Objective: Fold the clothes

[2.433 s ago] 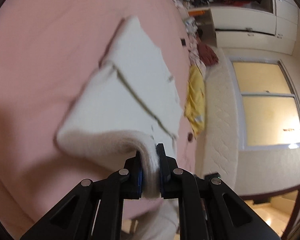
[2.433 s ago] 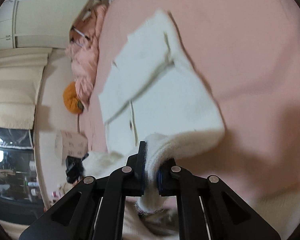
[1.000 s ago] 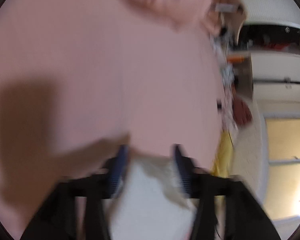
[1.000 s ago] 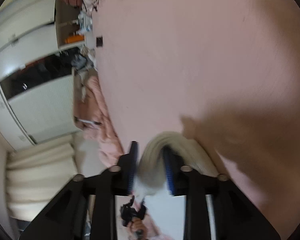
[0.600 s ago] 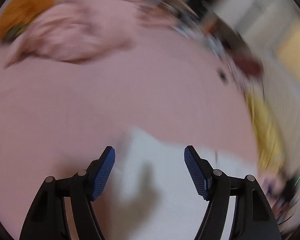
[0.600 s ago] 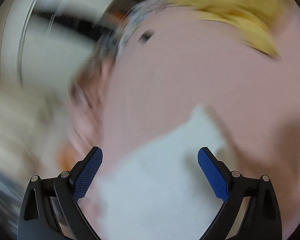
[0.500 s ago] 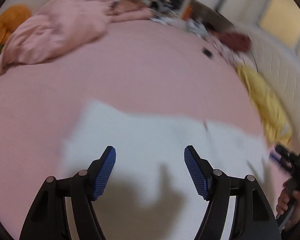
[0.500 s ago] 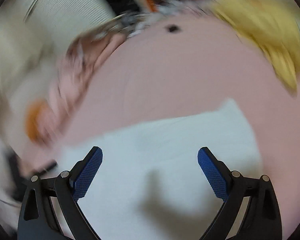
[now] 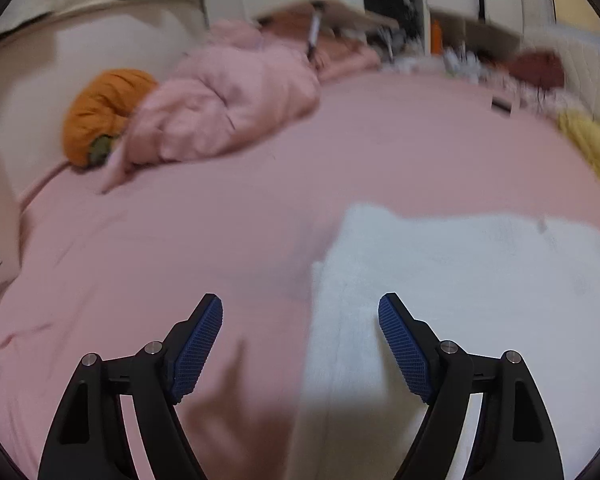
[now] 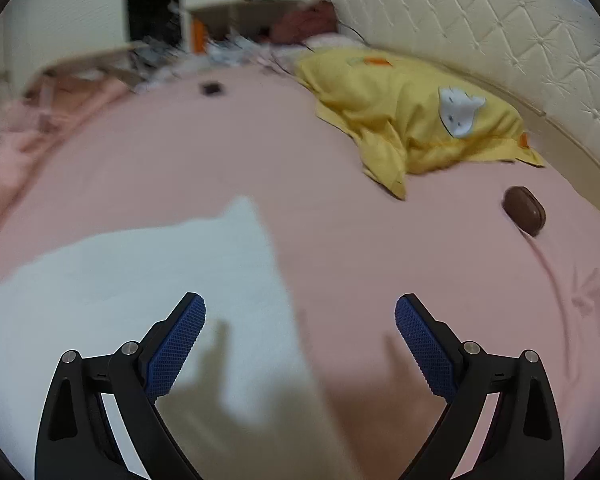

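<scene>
White knitted garment (image 9: 440, 300) lies flat on the pink bedsheet (image 9: 220, 220), below both tools. We find the left gripper (image 9: 300, 344) with jaws opening, nothing between them, and the right gripper (image 10: 300, 344) spread wide and empty. Our concern: a grab from here could pinch sheet together with knit at the garment's edge, dragging the fold askew toward the yellow cloth (image 10: 420, 120).

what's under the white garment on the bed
The white garment lies flat on the pink bedsheet, which shows all around it. Whatever sits directly beneath the cloth is covered.
</scene>
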### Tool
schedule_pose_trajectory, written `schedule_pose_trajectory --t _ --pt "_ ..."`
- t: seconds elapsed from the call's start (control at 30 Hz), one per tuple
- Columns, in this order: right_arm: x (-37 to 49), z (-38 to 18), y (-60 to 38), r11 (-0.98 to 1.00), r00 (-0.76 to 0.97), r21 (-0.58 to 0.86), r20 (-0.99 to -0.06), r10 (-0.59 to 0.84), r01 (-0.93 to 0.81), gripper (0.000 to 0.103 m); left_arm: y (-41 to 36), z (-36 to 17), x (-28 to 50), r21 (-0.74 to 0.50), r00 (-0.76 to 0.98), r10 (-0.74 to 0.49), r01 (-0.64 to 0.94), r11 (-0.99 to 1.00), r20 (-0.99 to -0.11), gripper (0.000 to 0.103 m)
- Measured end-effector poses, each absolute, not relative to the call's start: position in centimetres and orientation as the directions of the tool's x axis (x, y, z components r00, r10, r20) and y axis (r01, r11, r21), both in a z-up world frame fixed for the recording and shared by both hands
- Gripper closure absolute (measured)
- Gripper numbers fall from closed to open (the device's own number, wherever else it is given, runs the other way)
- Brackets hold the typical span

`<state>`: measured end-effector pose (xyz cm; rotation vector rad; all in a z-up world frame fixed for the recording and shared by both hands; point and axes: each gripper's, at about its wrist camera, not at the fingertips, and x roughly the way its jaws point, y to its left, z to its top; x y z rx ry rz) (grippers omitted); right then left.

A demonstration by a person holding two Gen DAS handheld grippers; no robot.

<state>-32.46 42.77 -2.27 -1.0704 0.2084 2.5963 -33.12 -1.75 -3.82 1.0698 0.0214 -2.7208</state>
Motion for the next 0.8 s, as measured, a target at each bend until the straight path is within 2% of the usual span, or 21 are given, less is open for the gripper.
schedule_pose_trajectory --t 0.07,0.13,0.17,0.23,0.3,0.4,0.5,0.6,0.7,0.73,0.8 --pt "-29.8 -1.5 39.9 -0.971 -0.715 0.048 -0.686 0.138 -0.233 0.007 -0.2 -3.8 -30.6 -0.037 -0.729 -0.043 0.092 -0.995 -0.683 0.022" --pt "-27.2 -1.6 36.4 -0.992 -0.735 0.09 -0.678 0.001 -0.084 0.007 1.6 -4.9 -29.0 -0.068 -0.702 0.046 0.003 -0.998 -0.711 0.022" --pt "-26.2 -2.2 34.4 -0.995 -0.721 0.104 -0.689 -0.069 -0.004 0.007 2.3 -5.7 -28.2 -0.07 -0.685 0.069 -0.027 -0.997 -0.725 0.022" --pt "-25.0 -3.9 32.4 -0.996 -0.686 0.068 -0.722 -0.09 0.06 0.007 2.6 -7.1 -27.3 -0.02 -0.676 0.046 -0.046 -0.999 -0.736 0.022" --pt "-24.3 -6.2 33.6 -1.0 -0.639 0.029 -0.769 -0.03 0.012 0.007 1.8 -7.5 -27.1 0.012 -0.679 0.015 -0.034 -0.999 -0.734 0.021" --pt "-22.8 -6.2 37.3 -0.992 -0.659 0.113 -0.751 -0.046 -0.059 0.007 -1.1 -6.9 -27.3 0.039 -0.66 -0.066 0.055 -0.998 -0.748 0.021" --pt "-21.8 -4.8 39.5 -0.976 -0.65 0.039 -0.751 0.112 -0.214 0.007 -3.4 -5.3 -26.7 0.039 -0.669 -0.121 0.136 -0.99 -0.733 0.022" --pt "-21.2 -3.3 39.5 -0.964 -0.68 0.118 -0.729 0.077 -0.236 0.007 -2.1 -4.3 -25.6 0.01 -0.702 -0.056 0.07 -0.998 -0.71 0.022" --pt "-22.0 -3.6 37.1 -0.98 -0.675 0.144 -0.738 -0.014 -0.136 0.006 1.0 -6.3 -25.5 0.025 -0.655 0.016 -0.053 -0.998 -0.756 0.022" --pt "-22.3 -4.4 36.8 -0.985 -0.655 0.119 -0.755 -0.008 -0.125 0.006 1.4 -7.2 -25.7 0.048 -0.63 -0.001 -0.058 -0.997 -0.776 0.021" --pt "-22.7 -5.9 37.1 -0.987 -0.619 0.075 -0.784 0.03 -0.144 0.007 1.3 -8.8 -26.0 0.084 -0.594 -0.039 -0.047 -0.995 -0.803 0.012"
